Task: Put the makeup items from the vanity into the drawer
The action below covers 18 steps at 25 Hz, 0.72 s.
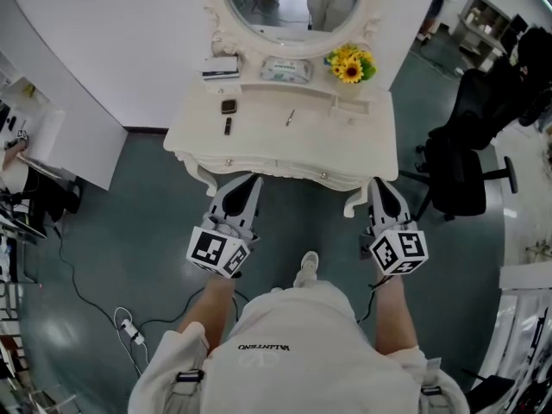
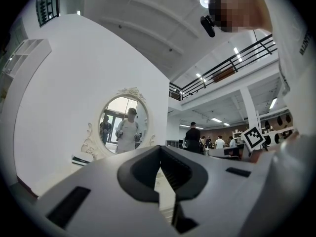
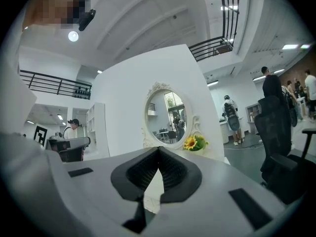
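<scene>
The white vanity stands ahead of me under an oval mirror. On its top lie a brown compact, a small dark stick and a thin pencil. The drawer front is closed. My left gripper is just short of the vanity's front left edge, jaws shut and empty. My right gripper sits at the front right corner, also shut with nothing in it. In the left gripper view the left gripper faces the mirror. The right gripper faces the mirror in its own view.
On the vanity's back shelf sit a tissue box, sunflowers and a flat stack. A black office chair stands close on the right. A white partition is on the left, with cables on the floor.
</scene>
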Each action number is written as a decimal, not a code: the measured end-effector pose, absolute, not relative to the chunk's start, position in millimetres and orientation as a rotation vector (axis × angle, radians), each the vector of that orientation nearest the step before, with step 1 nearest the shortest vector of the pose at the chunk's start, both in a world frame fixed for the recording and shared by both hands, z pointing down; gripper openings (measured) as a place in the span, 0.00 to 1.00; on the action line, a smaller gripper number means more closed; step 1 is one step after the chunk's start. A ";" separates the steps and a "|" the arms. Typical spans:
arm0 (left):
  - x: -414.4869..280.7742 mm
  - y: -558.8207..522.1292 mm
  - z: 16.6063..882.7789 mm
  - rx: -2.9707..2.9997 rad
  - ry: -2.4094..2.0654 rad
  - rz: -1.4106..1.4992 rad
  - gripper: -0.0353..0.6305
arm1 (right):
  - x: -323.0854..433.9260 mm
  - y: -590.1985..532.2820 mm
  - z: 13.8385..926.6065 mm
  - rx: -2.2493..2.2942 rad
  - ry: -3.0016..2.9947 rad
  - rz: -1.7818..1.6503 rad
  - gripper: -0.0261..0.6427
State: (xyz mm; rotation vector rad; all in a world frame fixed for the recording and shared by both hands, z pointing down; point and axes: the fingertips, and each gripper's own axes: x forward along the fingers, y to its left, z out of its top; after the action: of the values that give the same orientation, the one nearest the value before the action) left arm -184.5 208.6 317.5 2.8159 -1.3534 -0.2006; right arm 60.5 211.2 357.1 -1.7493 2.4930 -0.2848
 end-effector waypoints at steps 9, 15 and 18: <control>-144.0 155.2 319.5 2.808 -1.388 -0.147 0.06 | 88.5 148.0 366.4 -1.686 2.533 -0.313 0.06; -131.8 130.1 325.8 2.773 -1.460 -0.124 0.06 | 88.5 115.1 375.4 -1.592 2.606 -0.332 0.06; -125.8 120.9 329.6 2.758 -1.479 -0.120 0.06 | 91.8 102.5 379.2 -1.567 2.626 -0.340 0.06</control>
State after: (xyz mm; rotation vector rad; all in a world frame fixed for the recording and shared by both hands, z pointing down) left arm -125.8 120.9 329.6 2.7585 -1.4787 -0.1196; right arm 91.8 102.5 379.2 -1.5671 2.6255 -0.3401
